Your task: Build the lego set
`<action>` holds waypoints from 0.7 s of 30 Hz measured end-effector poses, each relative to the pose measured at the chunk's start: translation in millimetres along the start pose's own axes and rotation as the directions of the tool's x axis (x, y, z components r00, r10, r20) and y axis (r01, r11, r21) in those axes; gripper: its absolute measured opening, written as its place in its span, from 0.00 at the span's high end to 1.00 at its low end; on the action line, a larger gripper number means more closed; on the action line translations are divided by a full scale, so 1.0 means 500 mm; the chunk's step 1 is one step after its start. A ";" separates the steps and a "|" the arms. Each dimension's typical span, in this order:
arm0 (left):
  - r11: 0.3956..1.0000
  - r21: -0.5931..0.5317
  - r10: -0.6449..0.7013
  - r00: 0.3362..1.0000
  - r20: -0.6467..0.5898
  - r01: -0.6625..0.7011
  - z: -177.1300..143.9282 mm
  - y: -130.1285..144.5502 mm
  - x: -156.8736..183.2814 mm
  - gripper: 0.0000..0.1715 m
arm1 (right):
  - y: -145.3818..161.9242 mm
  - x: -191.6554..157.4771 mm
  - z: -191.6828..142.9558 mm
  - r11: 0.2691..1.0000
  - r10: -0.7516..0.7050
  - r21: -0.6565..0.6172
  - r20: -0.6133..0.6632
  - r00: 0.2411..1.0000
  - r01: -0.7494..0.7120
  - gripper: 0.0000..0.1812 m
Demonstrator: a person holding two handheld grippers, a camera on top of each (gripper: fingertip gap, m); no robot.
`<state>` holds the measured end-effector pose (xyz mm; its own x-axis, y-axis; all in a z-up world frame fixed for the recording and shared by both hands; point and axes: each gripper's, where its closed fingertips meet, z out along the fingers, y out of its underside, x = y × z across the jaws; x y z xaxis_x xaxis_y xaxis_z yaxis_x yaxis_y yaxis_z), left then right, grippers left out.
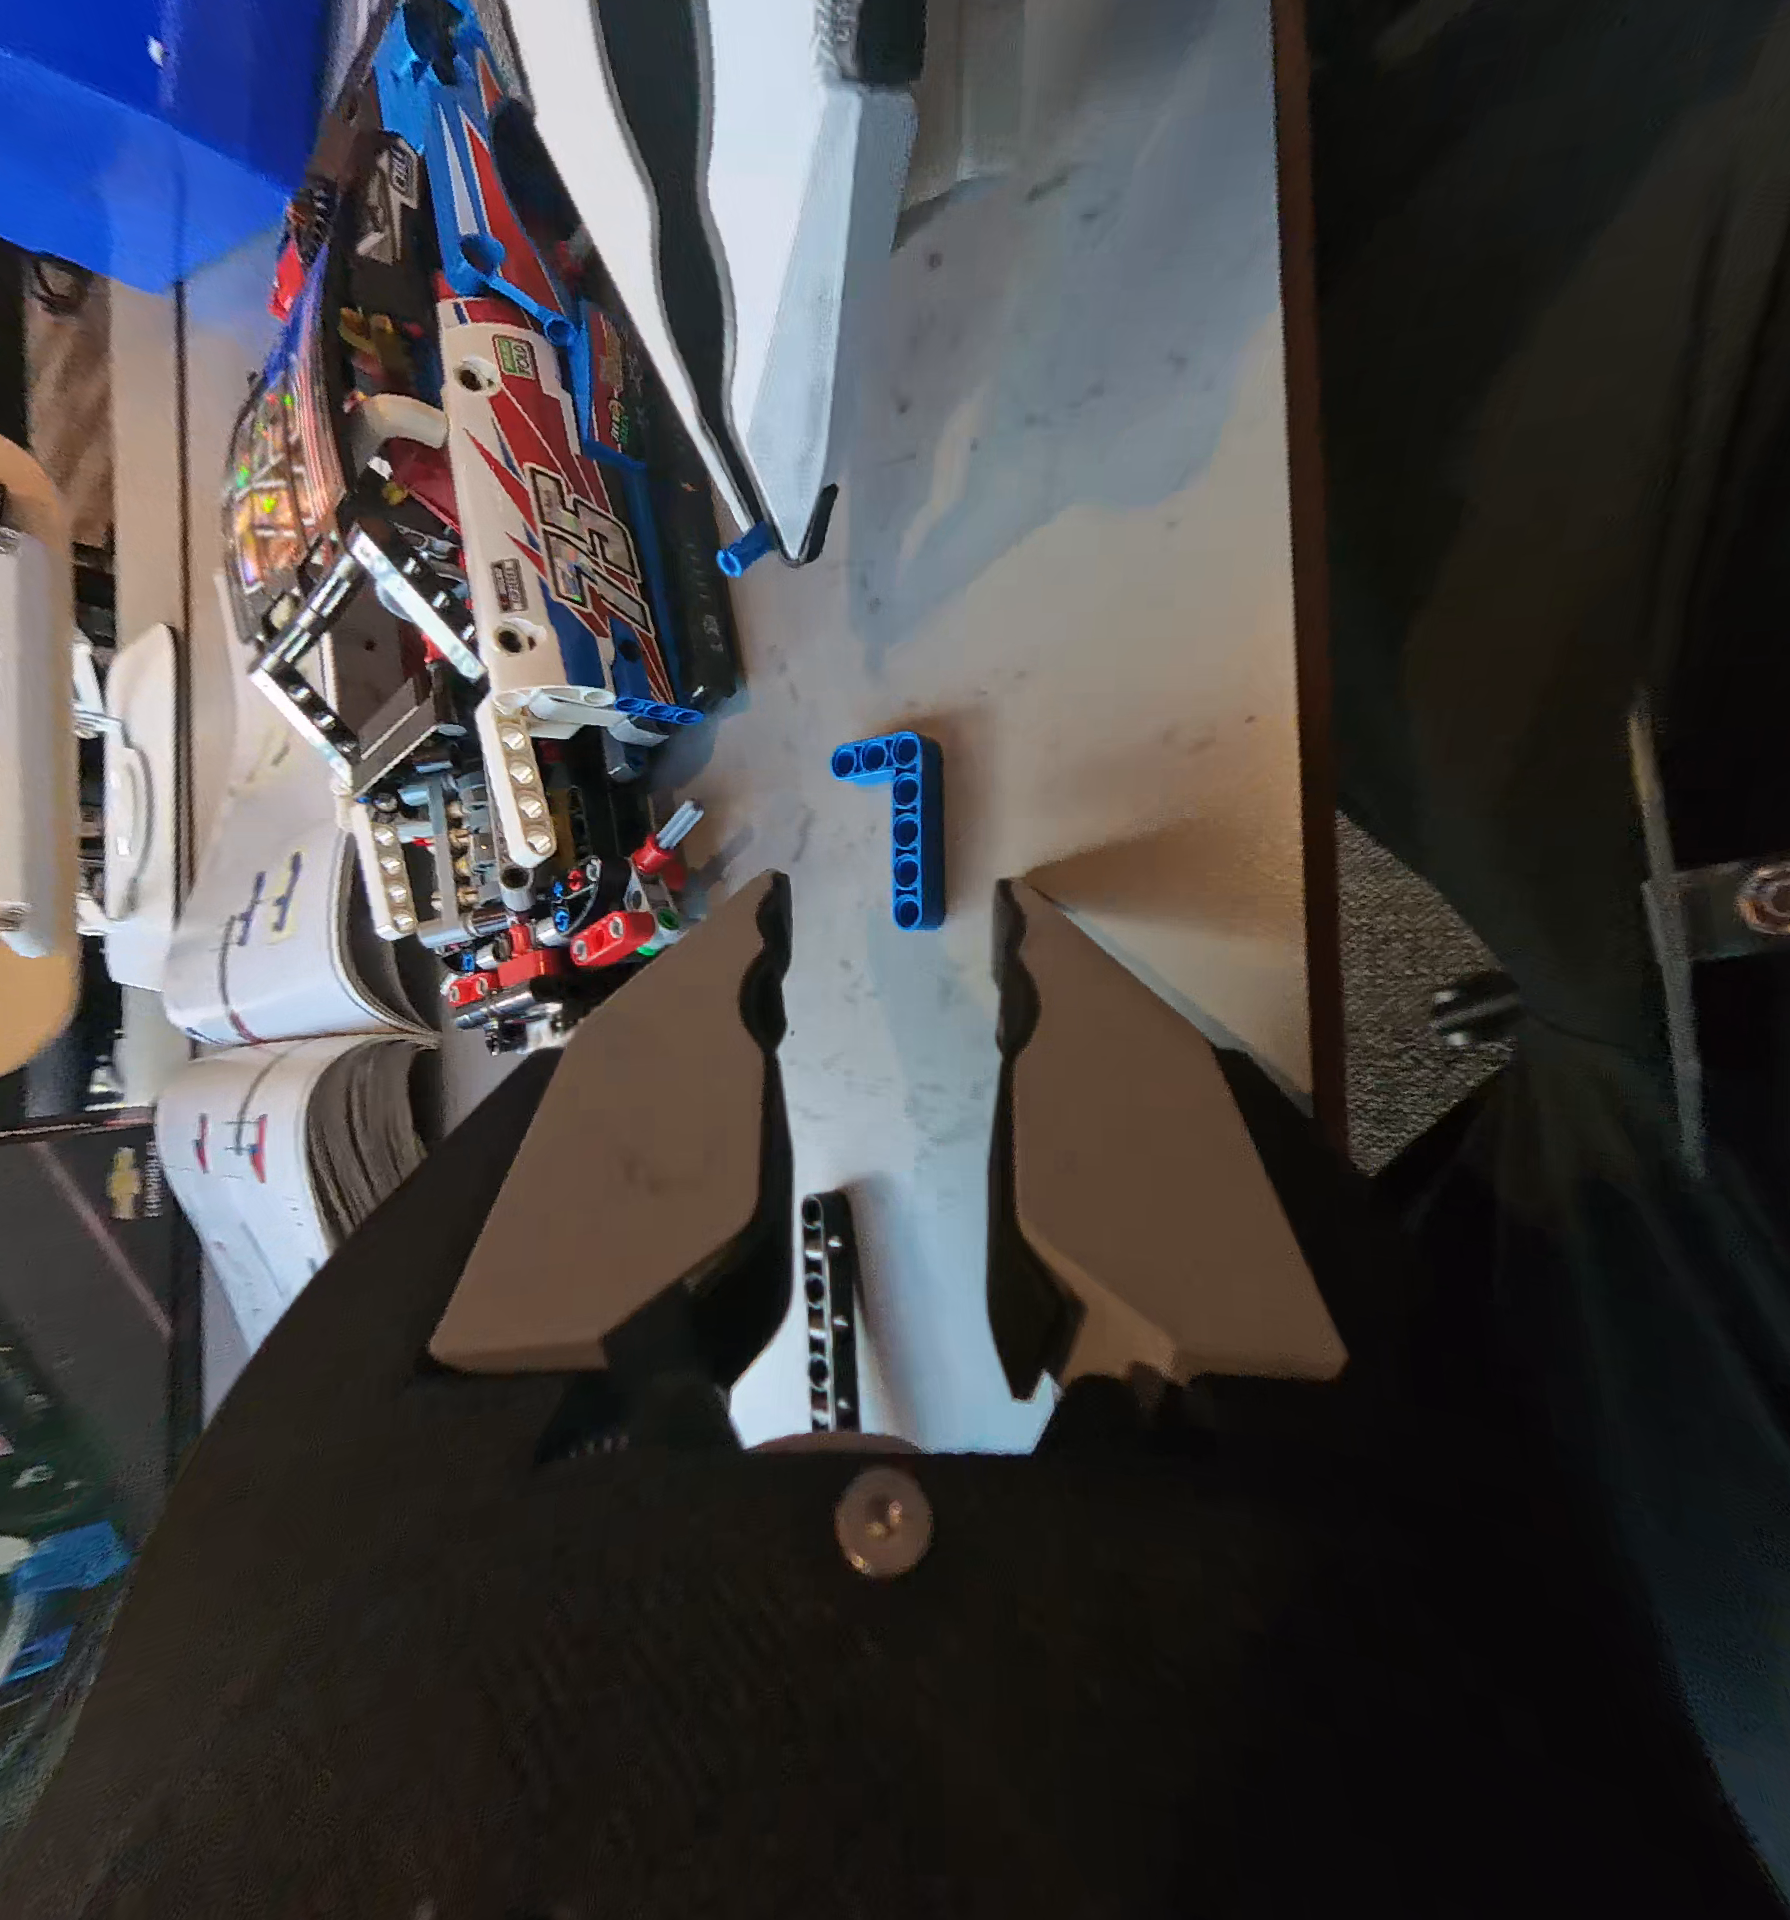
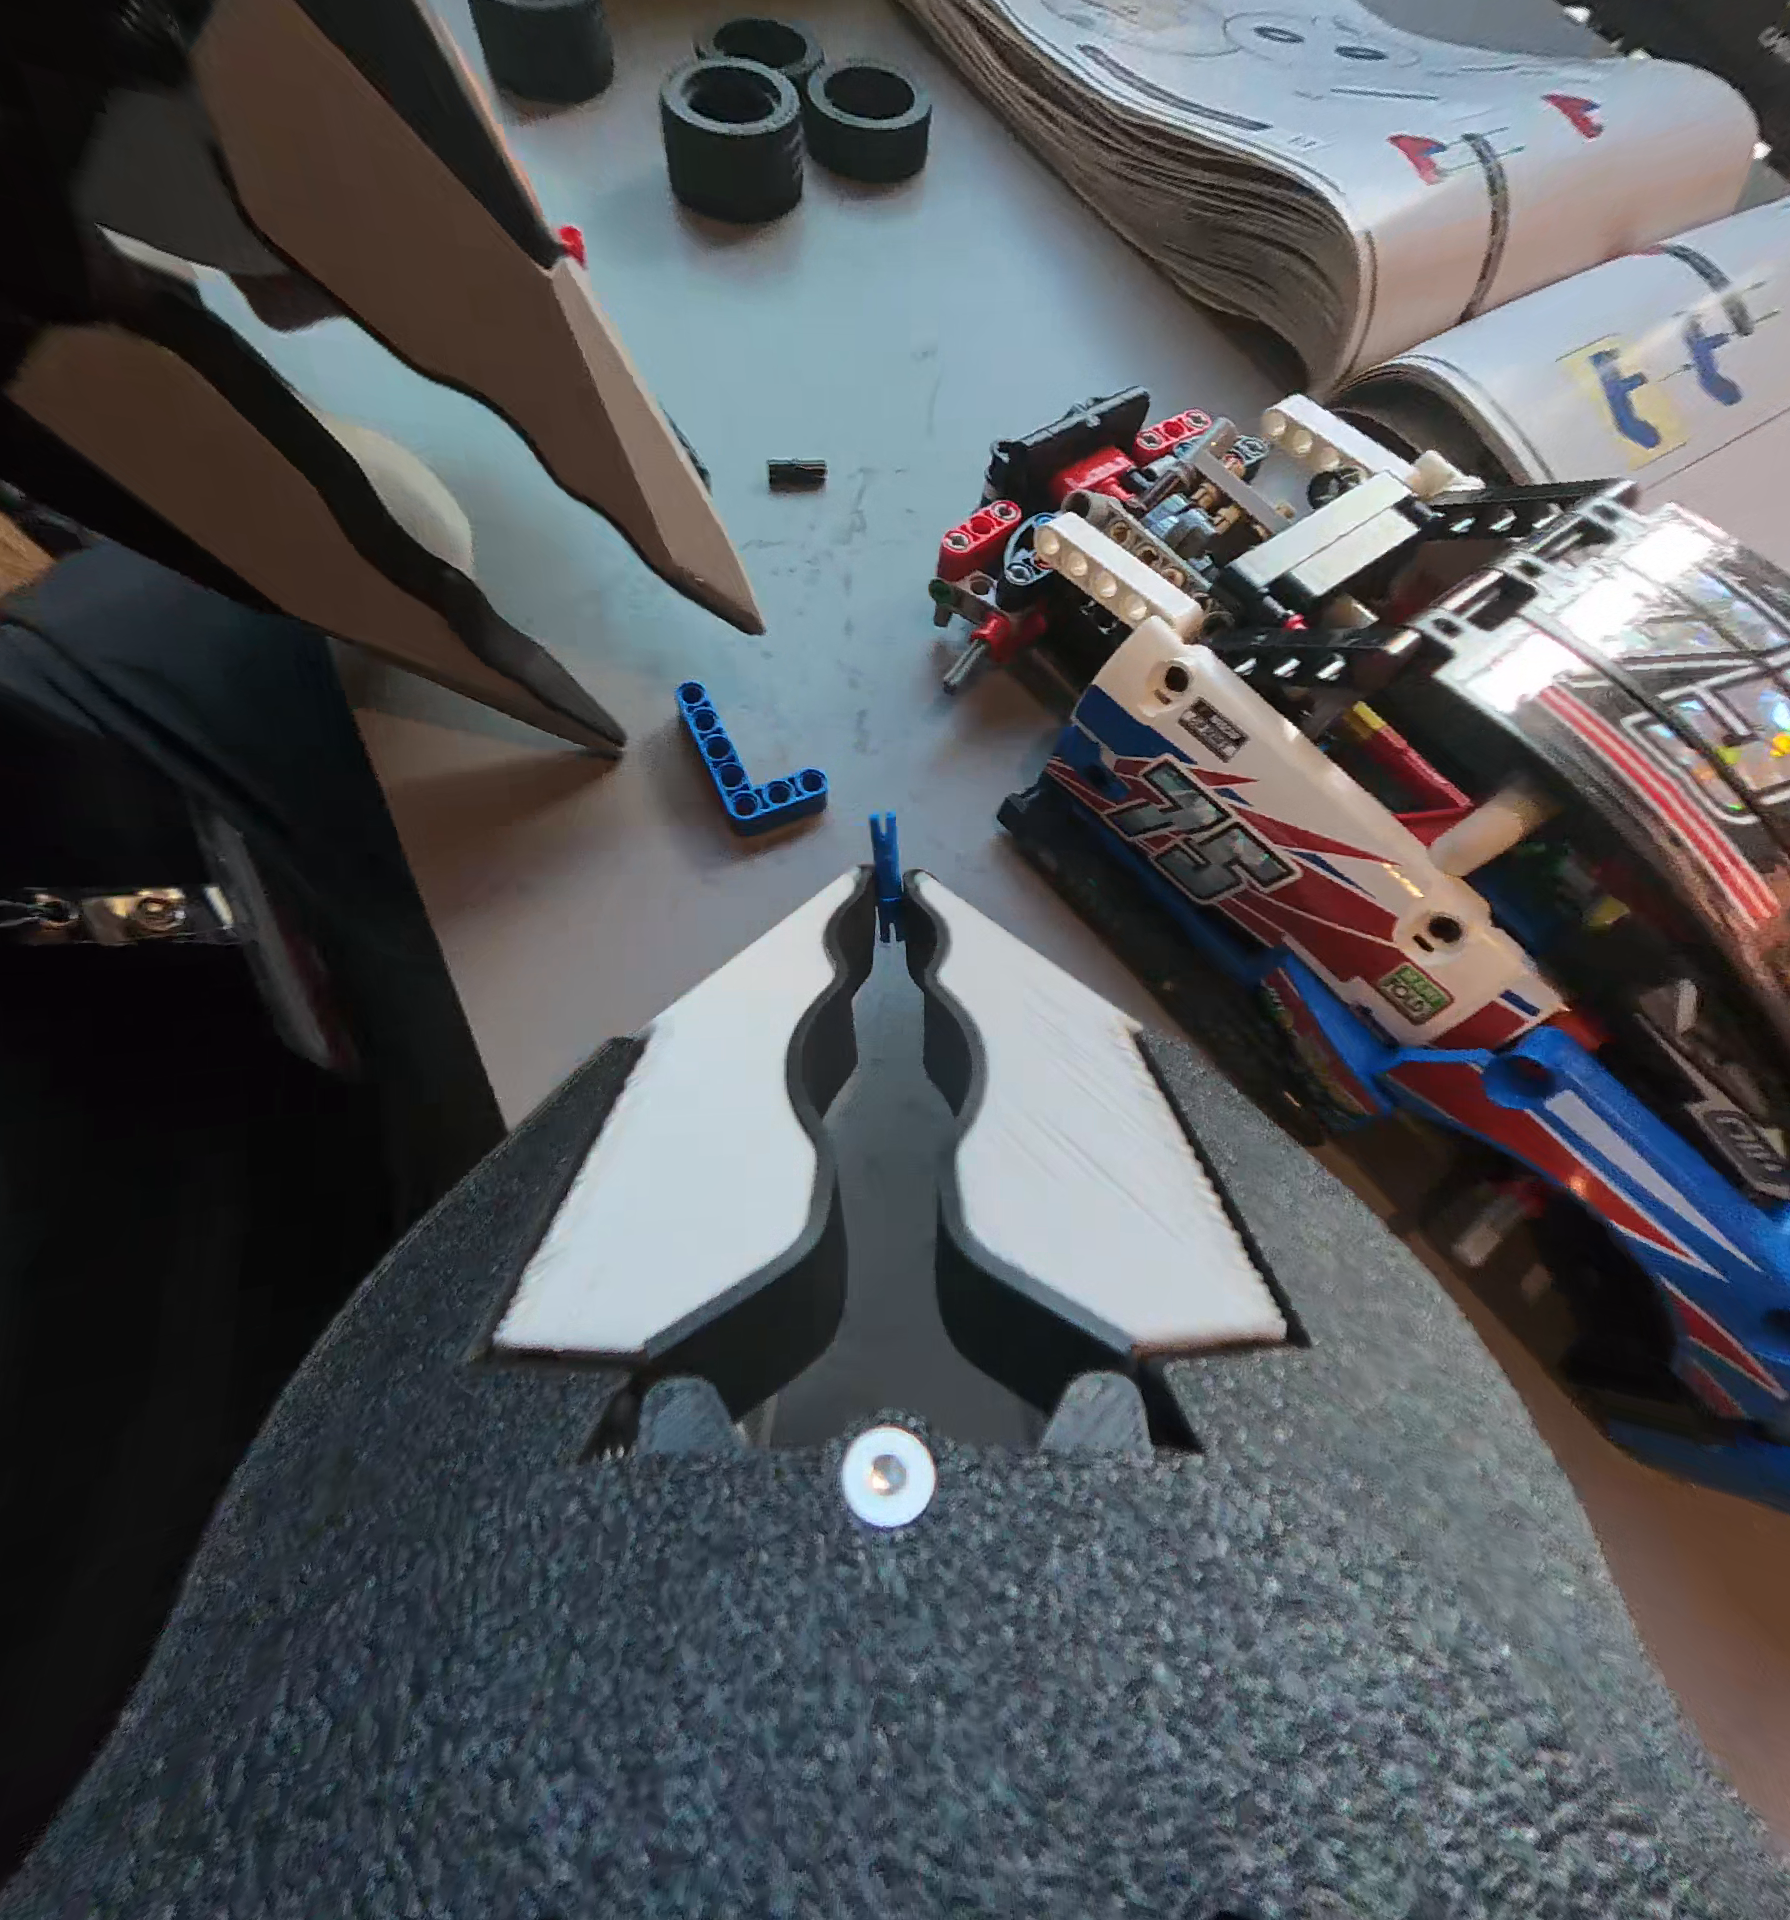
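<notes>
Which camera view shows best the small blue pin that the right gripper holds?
The right wrist view: the blue pin stands close, clamped between the tips of the right gripper, near the blue L-shaped beam. In the left wrist view the pin is small and far, at the tip of the white gripper.

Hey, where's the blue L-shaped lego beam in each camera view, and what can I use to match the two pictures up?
Left wrist view: the blue L-shaped beam lies flat on the table, centre frame, just ahead of the open left gripper.
Right wrist view: it lies left of centre, beyond the right gripper, which pinches a small blue pin.
Shared landmark: the race car model.
</notes>
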<state>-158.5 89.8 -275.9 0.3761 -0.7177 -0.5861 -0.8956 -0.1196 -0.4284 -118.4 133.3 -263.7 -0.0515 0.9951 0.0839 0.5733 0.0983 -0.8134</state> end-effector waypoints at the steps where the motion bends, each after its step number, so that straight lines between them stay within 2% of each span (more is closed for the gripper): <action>1: 1.000 0.003 -0.012 1.000 -0.010 0.012 -0.001 0.000 0.002 0.79 | 0.001 0.006 -0.001 1.000 -0.012 -0.007 -0.027 1.000 0.012 0.98; 5: 0.998 0.005 -0.066 0.997 -0.041 0.066 -0.003 0.005 0.007 0.80 | 0.005 0.022 -0.010 0.999 -0.039 -0.027 -0.085 0.996 0.037 0.98; 8: 0.992 0.005 -0.127 0.989 -0.079 0.128 -0.017 0.011 0.015 0.76 | -0.003 0.021 -0.024 1.000 0.000 0.021 -0.074 0.997 0.001 0.98; 10: 0.984 -0.001 -0.180 0.979 -0.096 0.180 -0.028 0.020 0.017 0.72 | -0.016 0.012 -0.035 0.996 0.025 0.089 -0.036 0.999 -0.021 0.98; 12: 0.967 0.017 -0.252 0.960 -0.120 0.256 -0.040 0.018 0.018 0.72 | -0.036 -0.004 -0.045 0.982 0.047 0.181 0.028 0.999 -0.051 0.98; 15: 0.930 0.130 -0.335 0.938 -0.089 0.345 -0.056 -0.019 -0.011 0.78 | -0.085 -0.021 -0.055 0.939 0.123 0.301 0.161 0.979 -0.168 0.98; 18: 0.907 0.242 -0.359 0.933 0.013 0.345 -0.061 -0.063 -0.053 0.77 | -0.137 -0.038 -0.054 0.864 0.268 0.318 0.366 0.891 -0.390 0.98; 20: 0.902 0.304 -0.350 0.931 0.104 0.306 -0.066 -0.083 -0.084 0.77 | -0.169 -0.045 -0.056 0.781 0.360 0.295 0.507 0.783 -0.550 0.98; 21: 0.900 0.331 -0.343 0.930 0.133 0.284 -0.070 -0.091 -0.096 0.76 | -0.179 -0.049 -0.056 0.731 0.410 0.252 0.580 0.704 -0.634 0.98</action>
<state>-144.0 105.8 -204.0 0.6884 -0.5348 -0.4899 -0.6205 -0.0845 -0.7796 -145.9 99.8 -176.8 -0.2756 0.7441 -0.6086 0.2453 -0.5577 -0.7930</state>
